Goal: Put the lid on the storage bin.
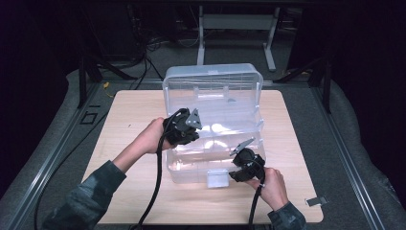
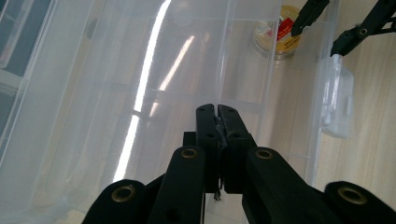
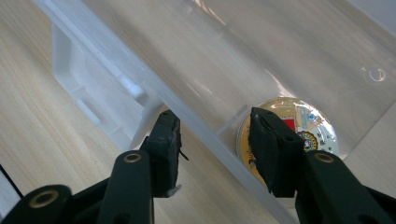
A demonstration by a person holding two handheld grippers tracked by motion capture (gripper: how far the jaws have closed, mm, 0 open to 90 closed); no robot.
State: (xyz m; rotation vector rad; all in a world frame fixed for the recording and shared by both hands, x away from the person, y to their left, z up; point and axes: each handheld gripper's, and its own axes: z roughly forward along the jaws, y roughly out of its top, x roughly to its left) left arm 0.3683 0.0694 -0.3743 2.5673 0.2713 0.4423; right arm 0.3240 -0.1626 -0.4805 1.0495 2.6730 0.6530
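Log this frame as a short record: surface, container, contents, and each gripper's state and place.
surface: light wooden table
container: clear plastic box, lid raised at the back
contents: round gold-rimmed tin inside, by the front wall
latch: white latch on the front wall
left gripper: shut, nothing between the jaws, over the box interior
right gripper: open, jaws straddling the front wall, one inside over the tin

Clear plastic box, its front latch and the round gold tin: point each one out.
clear plastic box (image 1: 213,79): high view, raised lid.
front latch (image 1: 217,179): high view, its middle.
round gold tin (image 3: 308,128): right gripper view, printed top.
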